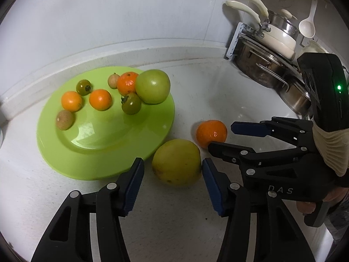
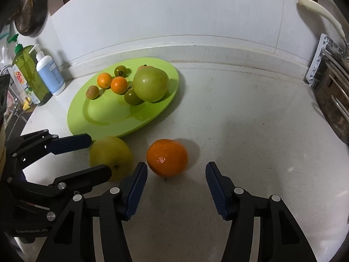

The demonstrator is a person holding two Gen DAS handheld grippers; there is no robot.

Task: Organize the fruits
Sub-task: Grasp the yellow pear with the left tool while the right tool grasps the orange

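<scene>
A green plate [image 1: 109,152] [image 2: 104,122] on the white counter holds a large green apple [image 1: 152,86] [image 2: 151,84], several small oranges and other small fruits. A yellow apple [image 1: 176,162] [image 2: 110,156] and an orange [image 1: 211,133] [image 2: 167,157] lie on the counter beside the plate. My left gripper [image 1: 173,170] [image 2: 98,156] is open, its fingers on either side of the yellow apple, not touching. My right gripper [image 2: 176,174] [image 1: 220,137] is open just in front of the orange.
Stacked steel pots and a white pan [image 1: 277,50] stand at the back right, with a white spoon [image 1: 307,25] hanging above. Soap bottles [image 2: 47,69] stand at the back left. A backsplash wall [image 2: 174,11] runs behind the plate.
</scene>
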